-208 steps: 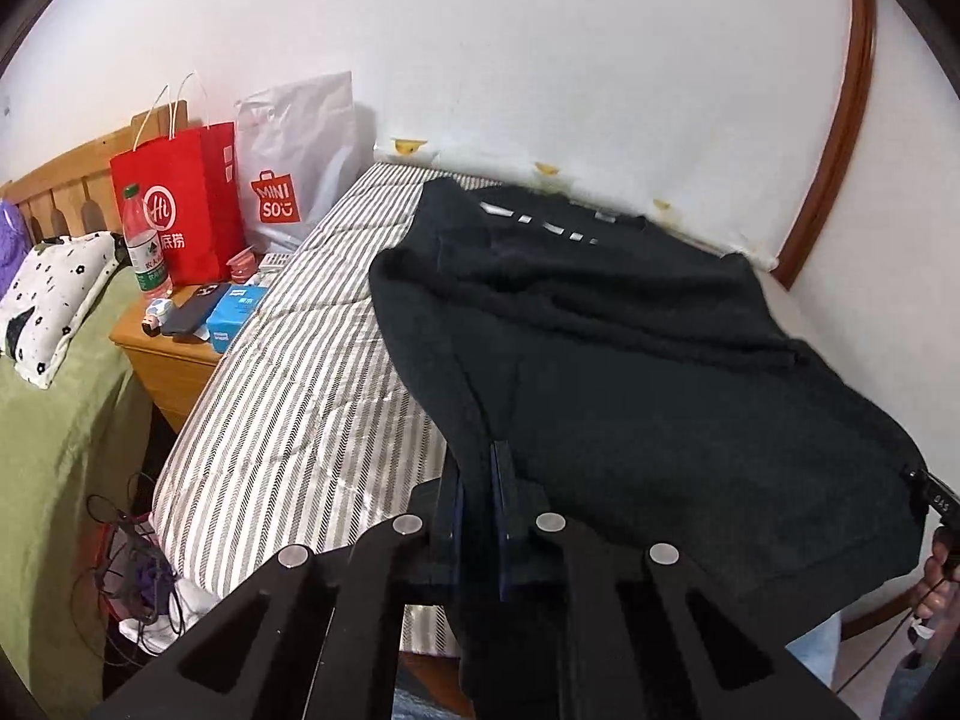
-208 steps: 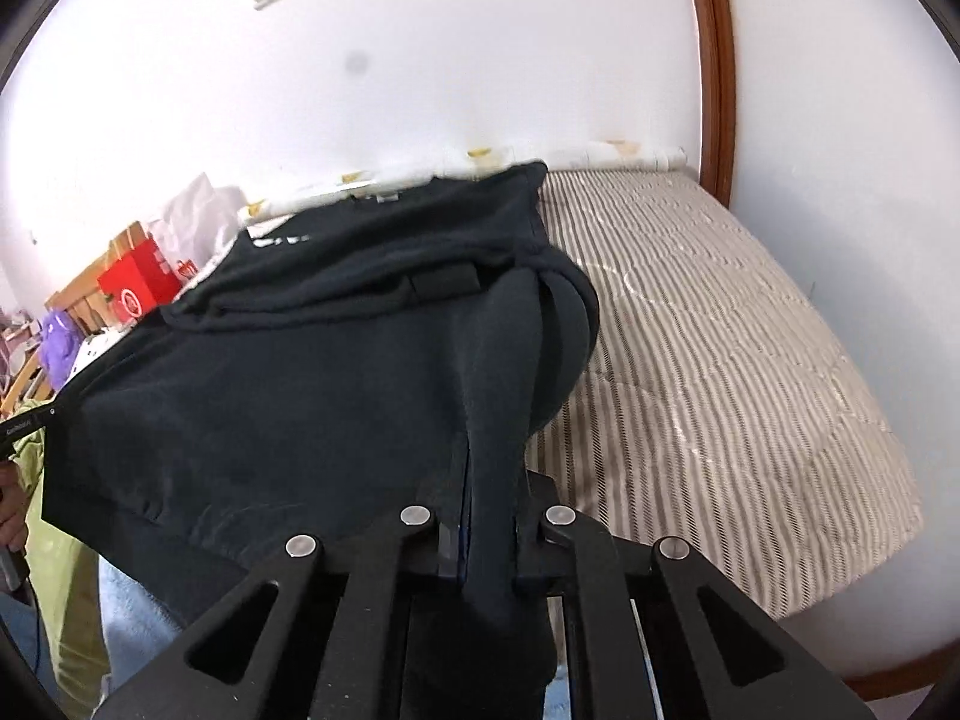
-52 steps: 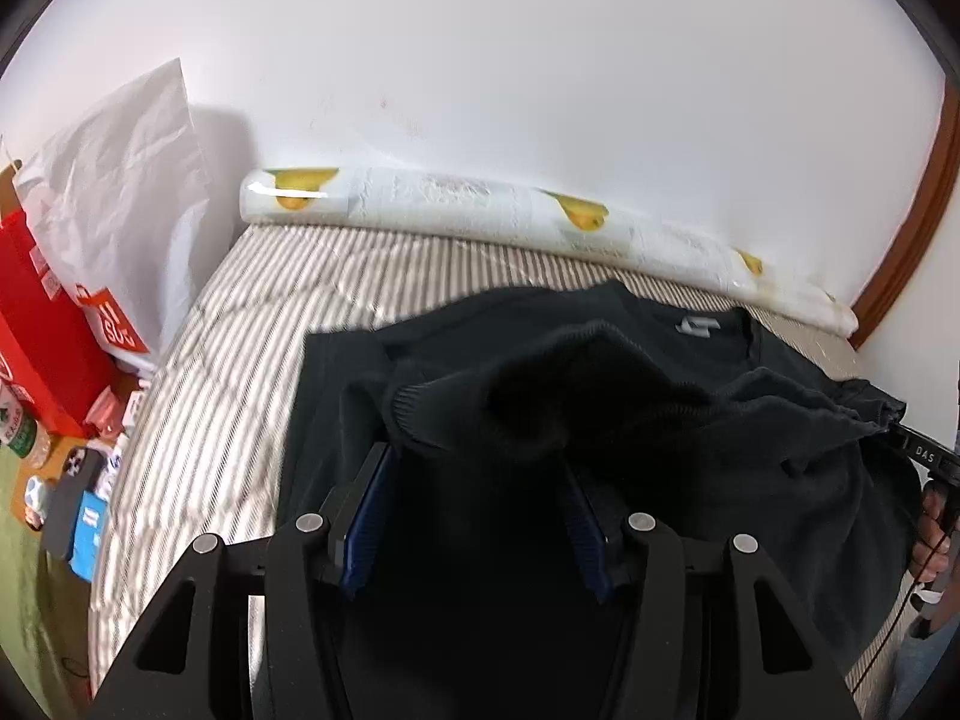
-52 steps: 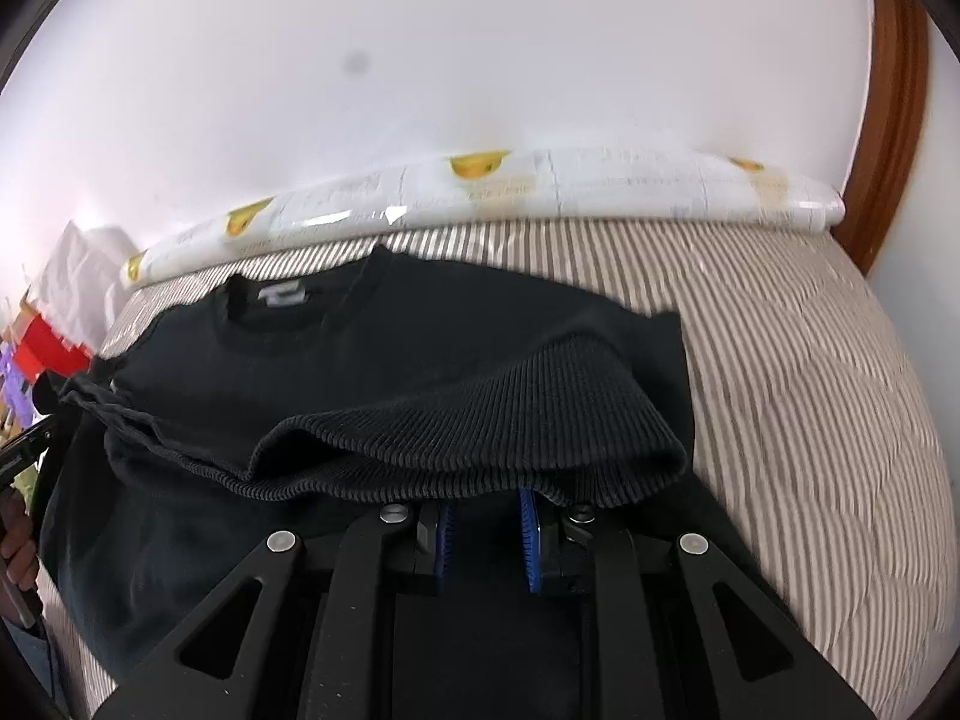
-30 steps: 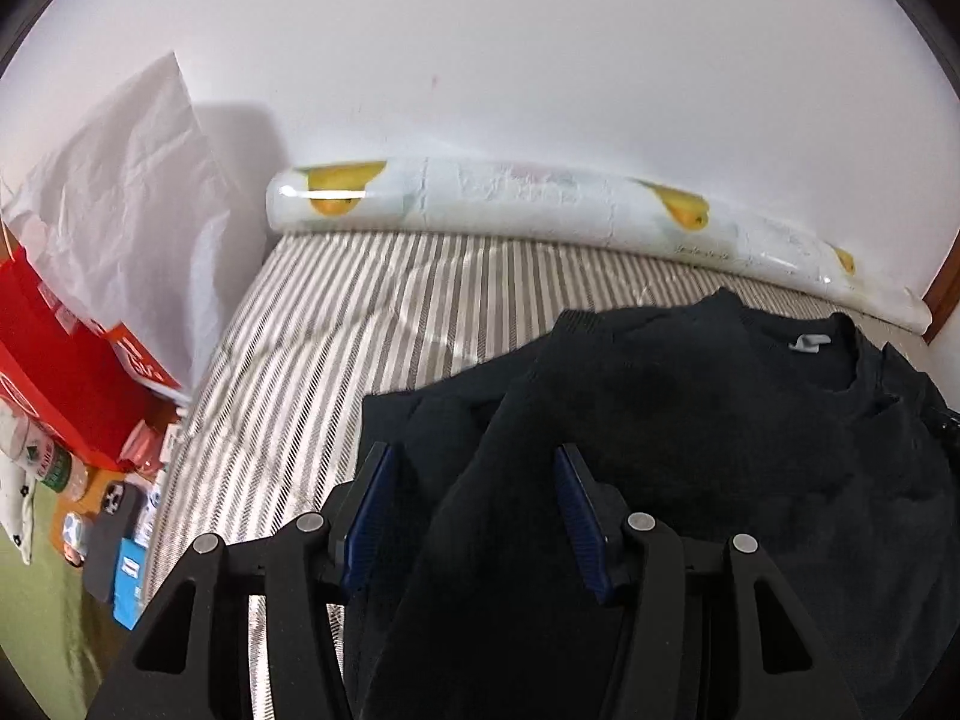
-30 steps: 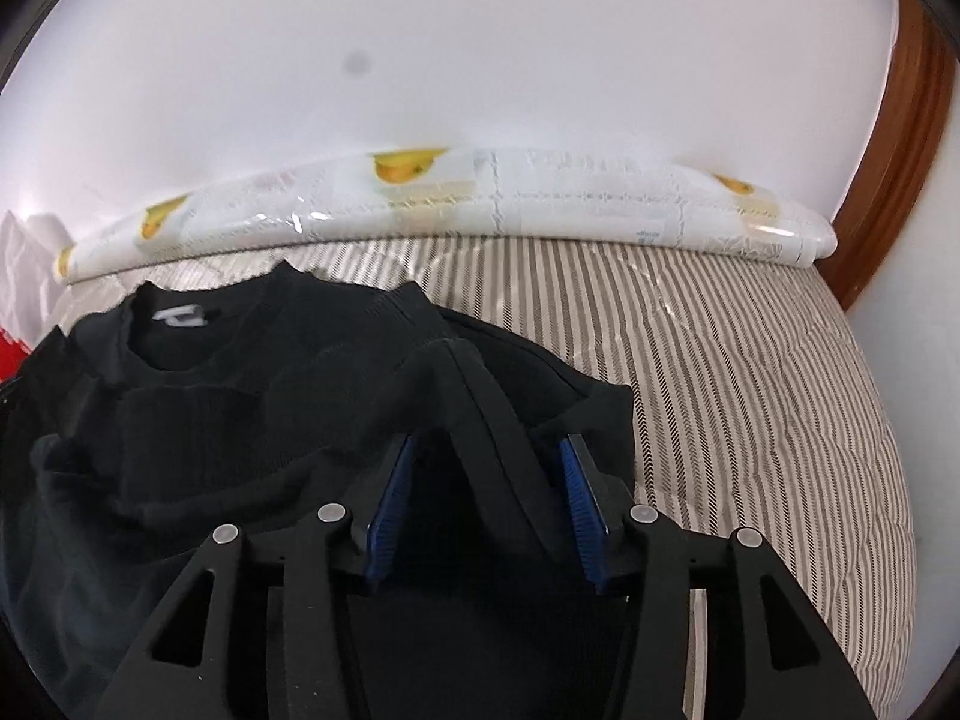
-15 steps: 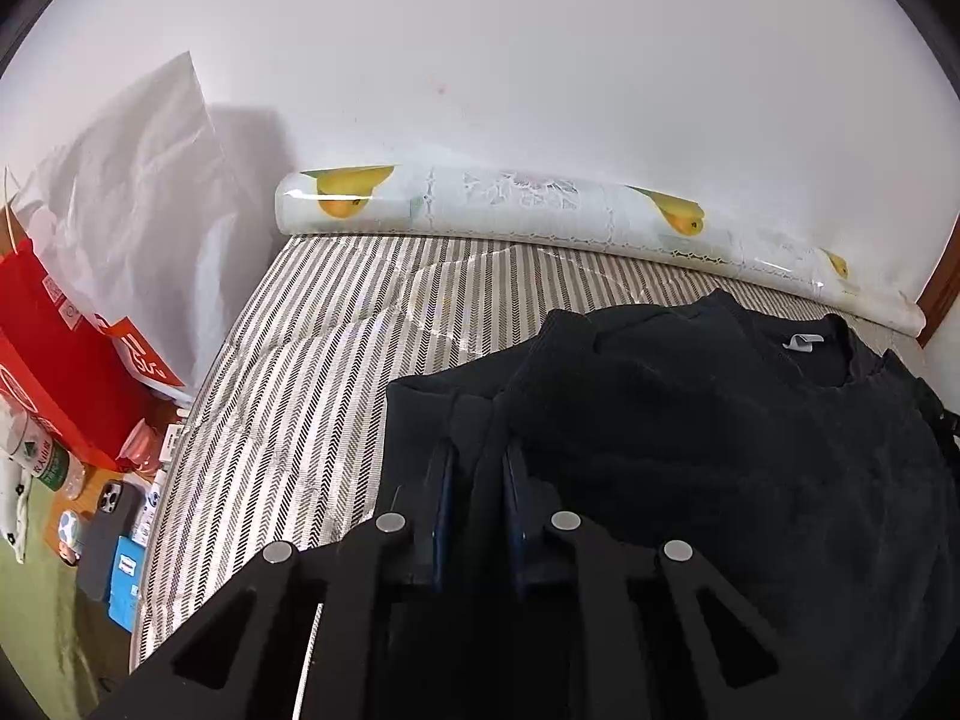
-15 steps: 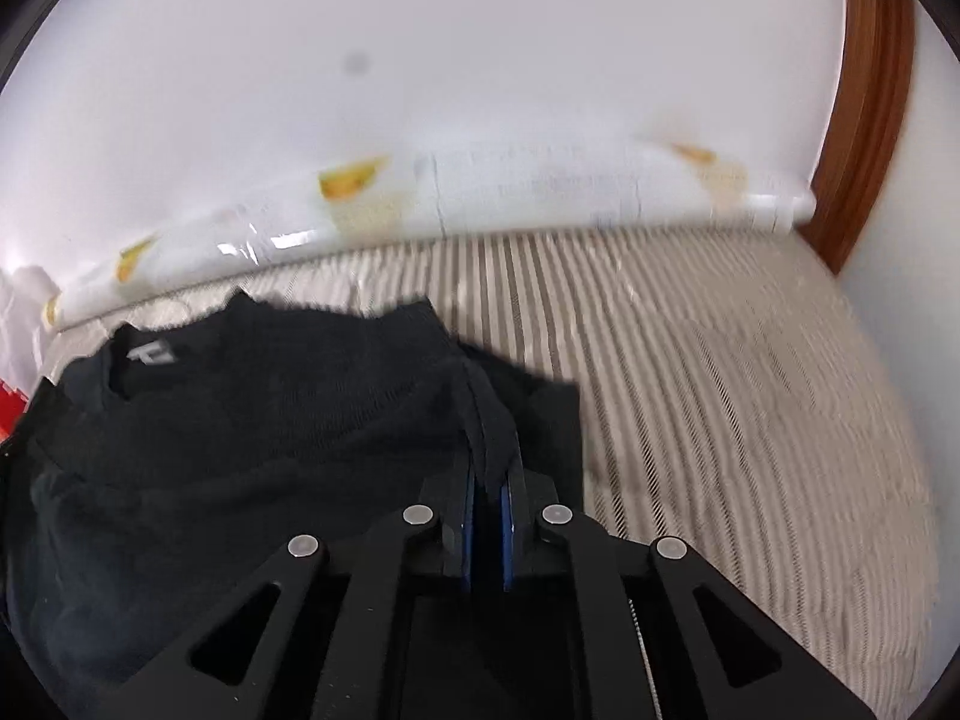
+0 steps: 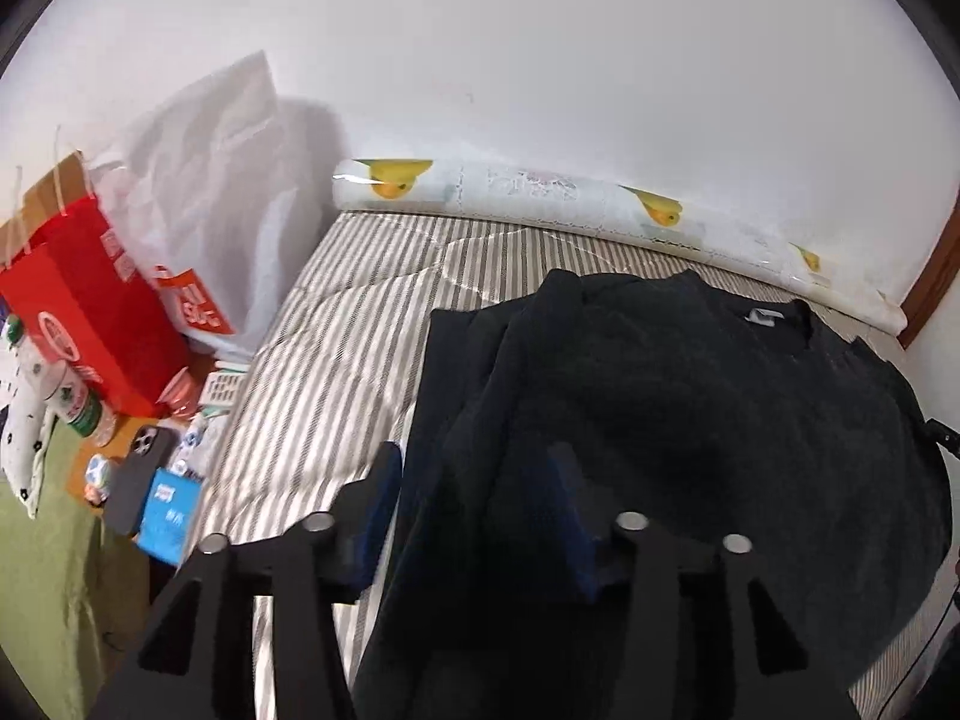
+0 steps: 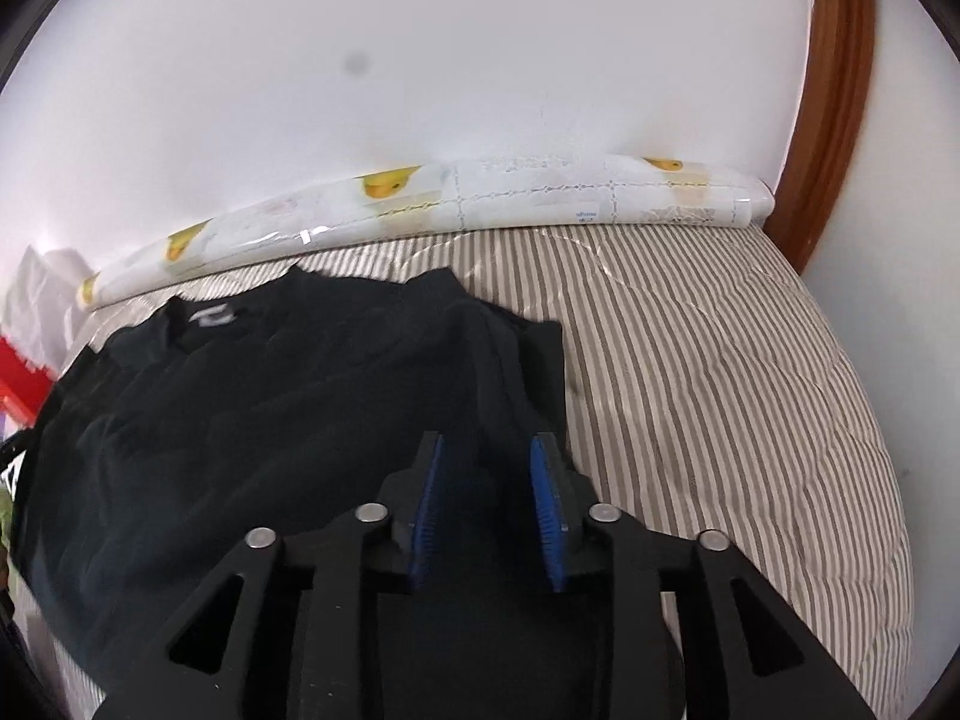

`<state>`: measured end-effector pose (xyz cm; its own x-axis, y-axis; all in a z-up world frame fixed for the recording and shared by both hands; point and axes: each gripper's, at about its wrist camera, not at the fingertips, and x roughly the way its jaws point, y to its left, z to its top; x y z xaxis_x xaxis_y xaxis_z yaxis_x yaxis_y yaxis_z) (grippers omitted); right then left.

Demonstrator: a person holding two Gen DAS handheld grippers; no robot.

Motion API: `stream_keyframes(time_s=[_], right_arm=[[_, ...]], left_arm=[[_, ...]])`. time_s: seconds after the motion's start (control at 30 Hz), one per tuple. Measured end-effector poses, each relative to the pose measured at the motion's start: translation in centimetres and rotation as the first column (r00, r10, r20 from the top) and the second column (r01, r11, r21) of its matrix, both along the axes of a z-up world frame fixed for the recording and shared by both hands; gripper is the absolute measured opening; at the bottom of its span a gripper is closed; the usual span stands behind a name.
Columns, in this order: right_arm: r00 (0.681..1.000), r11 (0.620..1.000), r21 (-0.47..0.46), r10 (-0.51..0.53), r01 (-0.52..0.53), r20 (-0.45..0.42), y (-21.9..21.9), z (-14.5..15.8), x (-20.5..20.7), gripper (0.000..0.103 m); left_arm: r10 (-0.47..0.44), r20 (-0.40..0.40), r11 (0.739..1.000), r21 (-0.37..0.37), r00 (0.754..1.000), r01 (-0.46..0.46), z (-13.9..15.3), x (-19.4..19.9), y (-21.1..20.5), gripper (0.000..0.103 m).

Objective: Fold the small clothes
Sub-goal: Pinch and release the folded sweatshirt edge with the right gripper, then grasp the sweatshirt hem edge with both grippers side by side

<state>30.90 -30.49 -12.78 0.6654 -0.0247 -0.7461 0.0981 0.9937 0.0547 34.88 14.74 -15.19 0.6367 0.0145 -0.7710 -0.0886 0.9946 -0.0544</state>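
A black sweater lies folded on the striped bed, its collar with a white label toward the wall. My left gripper is open above the sweater's left edge, its jaws apart with the folded left edge under them. In the right wrist view the sweater fills the left half. My right gripper is open over its right edge, blue pads apart and nothing pinched between them.
A rolled white mat with yellow prints lies along the wall. A red bag, a white bag, a bottle, a phone and a blue box crowd the nightstand at left. A brown wooden frame stands at right.
Half a second ago both grippers were shut on the sweater's edges. Both have now opened and let the fabric go, and the sweater lies flatter on the bed.
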Motion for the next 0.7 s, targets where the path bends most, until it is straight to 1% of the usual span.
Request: stream_keyframes(time_s=[0.03,0.07,0.17,0.23,0.3,0.37,0.47,0.63,0.7], right_arm=[[1.0,1.0,-0.004,0.004,-0.004,0.004,0.2,0.1,-1.0,0.041],[1.0,1.0,-0.01,0.009,-0.009,0.008,0.3,0.1,-2.1,0.045],[1.0,0.999,-0.03,0.017,-0.017,0.013,0.2,-0.1,-4.7,0.053],[1.0,0.999,-0.037,0.014,-0.014,0.006,-0.2,-0.5,-6.4,0.058],[1.0,1.0,-0.031,0.005,-0.005,-0.003,-0.8,-1.0,-7.9,0.06],[1.0,1.0,-0.025,-0.011,0.01,-0.013,-1.4,-1.7,-9.1,0.064],[0.999,0.999,-0.017,-0.031,0.03,-0.028,-2.3,-2.7,-10.1,0.066],[0.998,0.999,0.024,-0.041,0.042,-0.042,-3.0,-4.2,-9.8,0.067],[0.998,0.998,0.035,-0.043,0.044,-0.044,-3.1,-4.6,-9.4,0.068]], left_arm=[[0.002,0.006,1.0,-0.005,1.0,-0.002,0.2,-0.9,0.1,0.055],[0.004,0.009,1.0,-0.007,1.0,-0.003,0.3,-1.7,0.2,0.055],[0.011,0.01,1.0,-0.005,1.0,-0.011,0.3,-3.9,0.7,0.056],[0.017,0.007,1.0,-0.007,1.0,-0.017,0.1,-5.3,1.0,0.057],[0.02,-0.001,1.0,-0.014,1.0,-0.02,-0.4,-6.6,1.5,0.058],[0.026,-0.012,0.999,-0.028,1.0,-0.027,-1.0,-7.5,2.0,0.061],[0.021,-0.034,0.997,-0.074,0.999,-0.023,-2.2,-8.6,2.9,0.064],[0.032,-0.071,0.994,-0.101,0.997,-0.039,-4.2,-8.4,3.7,0.064],[0.03,-0.07,0.993,-0.112,0.997,-0.038,-4.6,-8.1,3.7,0.064]])
